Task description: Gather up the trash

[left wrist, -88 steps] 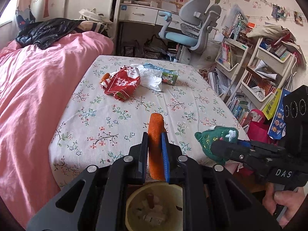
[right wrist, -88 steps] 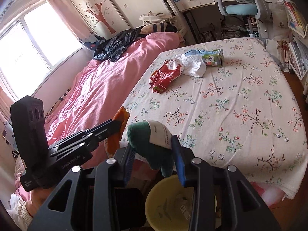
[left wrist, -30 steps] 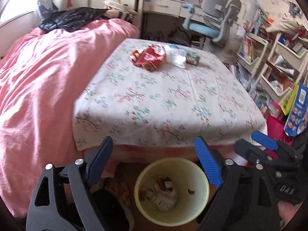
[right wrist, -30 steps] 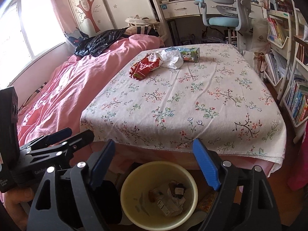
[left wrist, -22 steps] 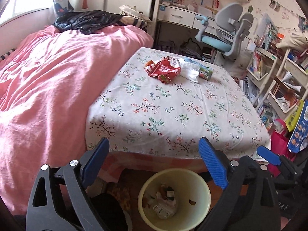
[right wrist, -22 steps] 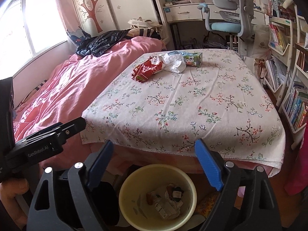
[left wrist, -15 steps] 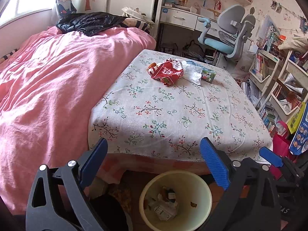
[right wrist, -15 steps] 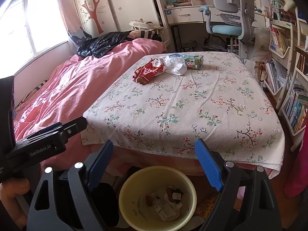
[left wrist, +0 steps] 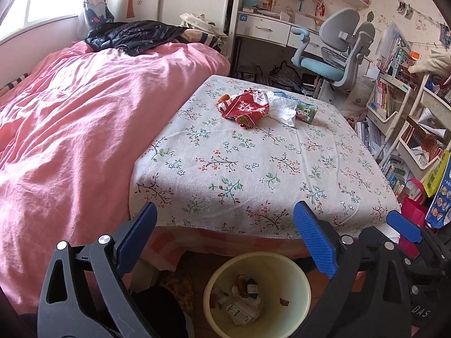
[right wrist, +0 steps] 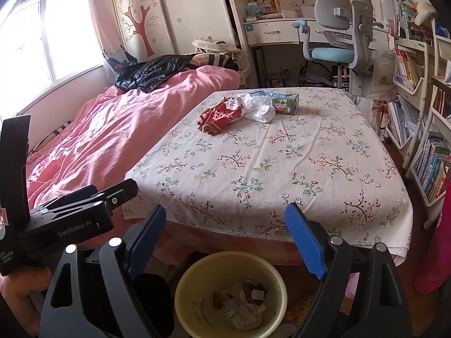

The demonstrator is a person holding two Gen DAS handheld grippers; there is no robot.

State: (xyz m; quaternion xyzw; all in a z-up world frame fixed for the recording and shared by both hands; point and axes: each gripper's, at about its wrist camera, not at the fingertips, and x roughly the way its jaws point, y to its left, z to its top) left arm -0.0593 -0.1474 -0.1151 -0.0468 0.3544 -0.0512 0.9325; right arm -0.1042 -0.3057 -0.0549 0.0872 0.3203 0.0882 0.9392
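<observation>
- Left tool [left wrist: 225,225] was spread wide, nothing between its blue pads [left wrist: 314,243]; its jaws had just been opening further.
- Right tool [right wrist: 225,229] was also spread wide, pads [right wrist: 305,243] bare, nothing pinched.
- Bin [left wrist: 296,278] stood on the floor at the near edge of the table [left wrist: 253,174], directly below and between the left tool's pads; in the right wrist view the bin [right wrist: 191,287] sat likewise below that tool's gap.
- Bin held crumpled paper and small wrappers [right wrist: 239,301] at the bottom.
- Remaining trash lay in a cluster at the far end of the table, well apart from both tools: a red bag [left wrist: 245,108], white paper [left wrist: 283,108] touching its right side, and a green carton [left wrist: 305,112] just beside the paper.
- Same cluster in the right wrist view: red bag [right wrist: 220,115], white paper [right wrist: 260,108], green carton [right wrist: 286,102].
- Both tools pointed forward and down, over the bin and toward the table.
- The tools were side by side: the right one showed at the lower right of the left wrist view, the left one at the lower left of the right wrist view.
- A hand [right wrist: 26,290] gripped the left tool's handle, partly visible at the frame edge.
- Pink bed [left wrist: 84,129] ran along the table's left side, touching it.
</observation>
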